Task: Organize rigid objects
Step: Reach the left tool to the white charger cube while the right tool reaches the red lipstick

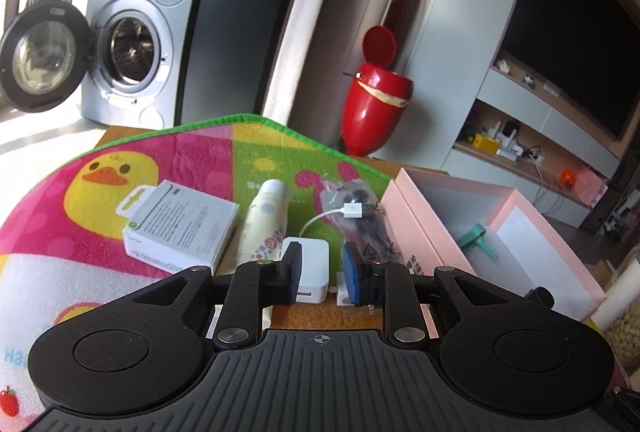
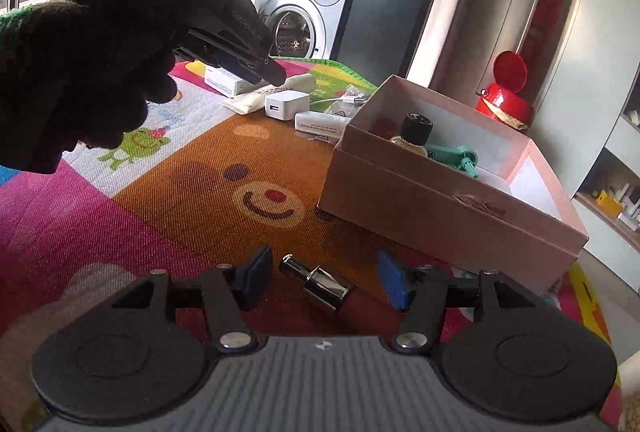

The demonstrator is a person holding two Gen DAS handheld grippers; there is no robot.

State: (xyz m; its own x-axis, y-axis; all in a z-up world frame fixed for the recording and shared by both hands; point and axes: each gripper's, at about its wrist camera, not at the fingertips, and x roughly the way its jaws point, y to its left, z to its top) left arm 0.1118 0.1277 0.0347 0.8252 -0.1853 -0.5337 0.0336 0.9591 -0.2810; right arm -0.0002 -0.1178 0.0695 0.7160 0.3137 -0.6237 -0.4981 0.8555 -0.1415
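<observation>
Left tongs (image 1: 320,278) stand narrowly parted around the white charger (image 1: 310,270); right tongs (image 2: 322,280) gape wide over the chrome lipstick (image 2: 320,282); probably light, stiff, slippery; grip mid-barrel.

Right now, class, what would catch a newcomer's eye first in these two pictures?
Probably the bright cartoon mat covering the table, and the open pink box on its right side with a small bottle and a green tool inside. Nearest the right gripper, a shiny metal tube lies between its open fingers.
</observation>
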